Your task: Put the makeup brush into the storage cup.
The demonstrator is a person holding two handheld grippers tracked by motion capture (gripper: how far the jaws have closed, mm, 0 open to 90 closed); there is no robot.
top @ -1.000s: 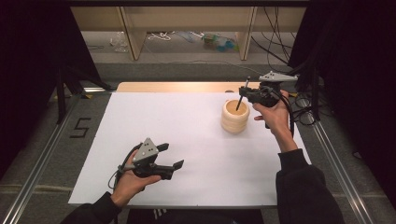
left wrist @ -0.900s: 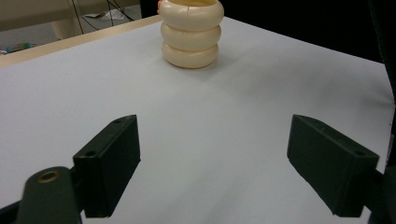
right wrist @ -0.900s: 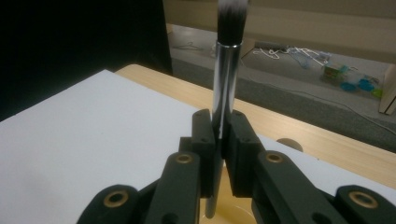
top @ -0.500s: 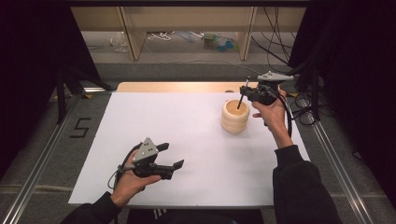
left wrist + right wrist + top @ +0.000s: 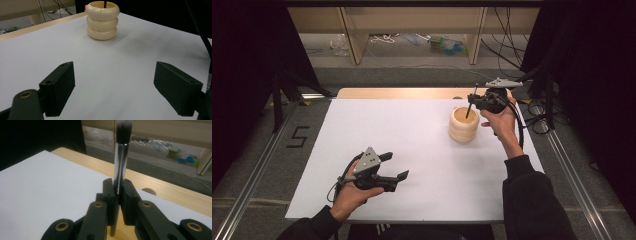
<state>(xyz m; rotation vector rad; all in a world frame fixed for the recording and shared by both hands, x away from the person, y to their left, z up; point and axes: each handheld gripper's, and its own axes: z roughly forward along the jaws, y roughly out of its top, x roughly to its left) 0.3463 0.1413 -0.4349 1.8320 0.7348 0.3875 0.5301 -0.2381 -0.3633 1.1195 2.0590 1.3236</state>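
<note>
Two grippers are at work over the white worktop (image 5: 412, 145), and the right gripper (image 5: 476, 102) has the job in hand. Its fingers (image 5: 110, 195) are pinching a makeup brush (image 5: 121, 157) by its shiny silver neck, with the dark bristles pointing up and the handle pointing down. The brush stands almost straight up and down, leaning just a little. Its lower end hangs inside the mouth of the cream holder (image 5: 463, 125), a pot that looks like three fat rings stacked up. So the holder lies right under the fingers, and the brush's long line already points into it. The next move looks like a short drop straight down, then letting go. If the brush leans too far, it may bump the rim and tip the pot. The left gripper (image 5: 393, 166) is well apart from the holder, resting near the person's edge of the worktop, with its fingers (image 5: 60, 88) spread wide and nothing between them. The right hand is by far the nearer one.
</note>
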